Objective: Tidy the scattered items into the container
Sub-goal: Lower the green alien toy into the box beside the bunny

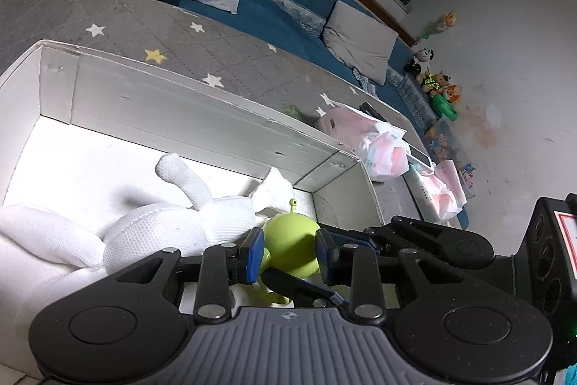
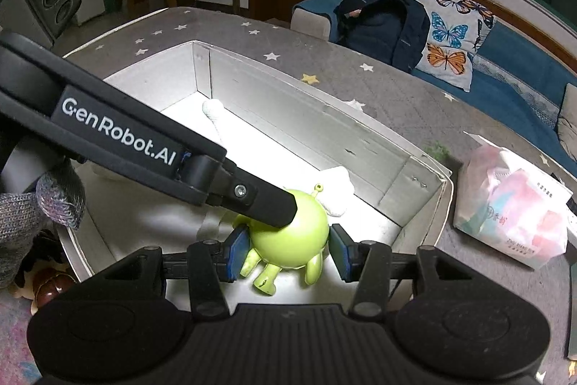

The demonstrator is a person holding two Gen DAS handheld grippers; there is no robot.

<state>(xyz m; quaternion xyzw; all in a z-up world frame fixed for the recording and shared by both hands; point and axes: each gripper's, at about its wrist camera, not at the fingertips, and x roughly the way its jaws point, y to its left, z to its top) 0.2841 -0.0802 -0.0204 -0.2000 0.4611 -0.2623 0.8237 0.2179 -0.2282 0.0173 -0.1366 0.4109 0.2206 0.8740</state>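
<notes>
Two grippers at the white box (image 1: 187, 110). Inside, toward its left end: white plush (image 1: 162, 230). Inside, near its right end: green toy (image 2: 292, 240), pinched between left gripper (image 1: 288, 255) pads, flanked closely by right gripper (image 2: 288, 251), contact impossible to tell.

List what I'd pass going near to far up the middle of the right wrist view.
Right tongs → green alien toy → far wall of the white box → grey star-patterned mat → dark backpack on the sofa.
</notes>
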